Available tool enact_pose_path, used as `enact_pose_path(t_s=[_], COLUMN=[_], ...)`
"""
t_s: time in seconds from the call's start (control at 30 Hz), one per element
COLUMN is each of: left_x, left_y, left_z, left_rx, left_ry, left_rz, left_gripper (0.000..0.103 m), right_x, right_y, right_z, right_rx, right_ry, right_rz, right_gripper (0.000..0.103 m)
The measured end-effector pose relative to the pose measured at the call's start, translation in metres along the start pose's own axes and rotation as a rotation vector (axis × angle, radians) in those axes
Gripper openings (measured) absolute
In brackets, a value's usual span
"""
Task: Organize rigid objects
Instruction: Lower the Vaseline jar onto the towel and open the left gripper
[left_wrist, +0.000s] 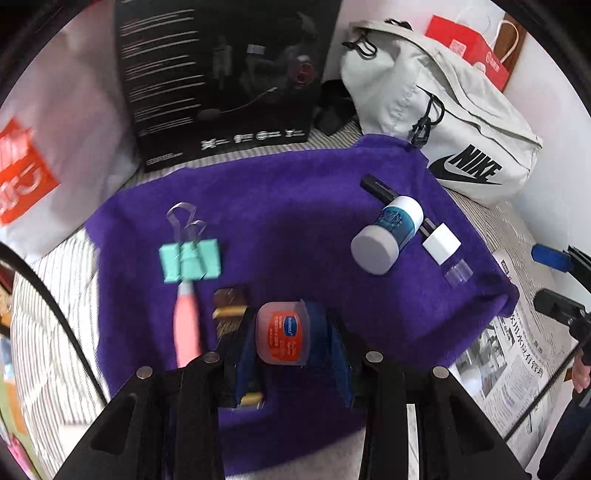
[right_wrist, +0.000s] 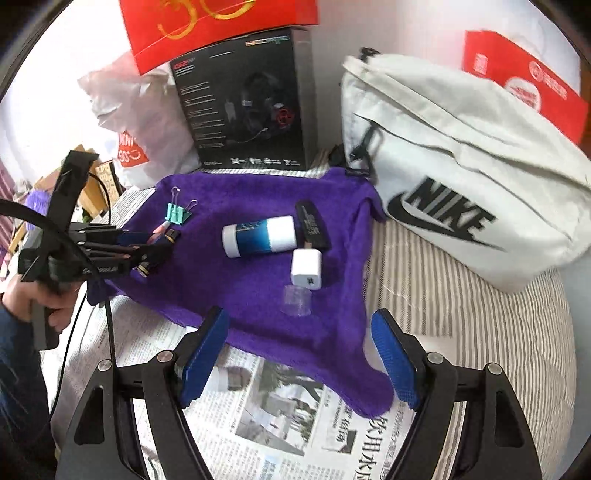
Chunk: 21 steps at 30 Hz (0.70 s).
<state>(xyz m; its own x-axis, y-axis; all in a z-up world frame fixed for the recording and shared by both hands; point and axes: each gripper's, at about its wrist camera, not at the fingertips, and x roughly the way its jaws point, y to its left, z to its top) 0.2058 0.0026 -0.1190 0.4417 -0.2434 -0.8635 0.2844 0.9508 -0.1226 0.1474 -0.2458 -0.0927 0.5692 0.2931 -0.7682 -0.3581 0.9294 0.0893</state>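
Gripping small pink jar (left_wrist: 279, 333) in left gripper (left_wrist: 282, 332) | right gripper (right_wrist: 299, 354) jaws wide apart, holding nothing, over purple towel (right_wrist: 258, 295)

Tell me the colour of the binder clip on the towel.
Mint green binder clip, clearest in the left wrist view.

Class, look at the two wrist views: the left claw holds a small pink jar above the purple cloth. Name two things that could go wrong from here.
1. The left claw grips the pink jar only by its rounded sides; it might slip out.
2. The pink pen and green binder clip lie just beside that claw; lowering could knock them.
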Motion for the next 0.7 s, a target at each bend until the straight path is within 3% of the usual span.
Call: enact_pose_path(t_s=[0.23,0.37,0.7], left_x=[0.026,0.038,0.034], left_y=[-0.001,-0.003,-0.008], left_z=[0.022,0.028,0.023], left_rx=[0.025,0.050,0.086], left_ry=[0.023,0.033,0.015], left_rz=[0.019,0.071,0.096], left_gripper=[0.035,0.035,0.037], right_x=[0.002,0.002,-0.003], right_y=[-0.023,-0.027,-0.024], right_z=[-0.014,-0.019,-0.025], right_rx=[0.078,0.102,0.110], right_ry=[0.019,0.026,0.028], right_rz=[-0.013,-0.007,0.002], right_gripper=[0.079,0.079,0.079])
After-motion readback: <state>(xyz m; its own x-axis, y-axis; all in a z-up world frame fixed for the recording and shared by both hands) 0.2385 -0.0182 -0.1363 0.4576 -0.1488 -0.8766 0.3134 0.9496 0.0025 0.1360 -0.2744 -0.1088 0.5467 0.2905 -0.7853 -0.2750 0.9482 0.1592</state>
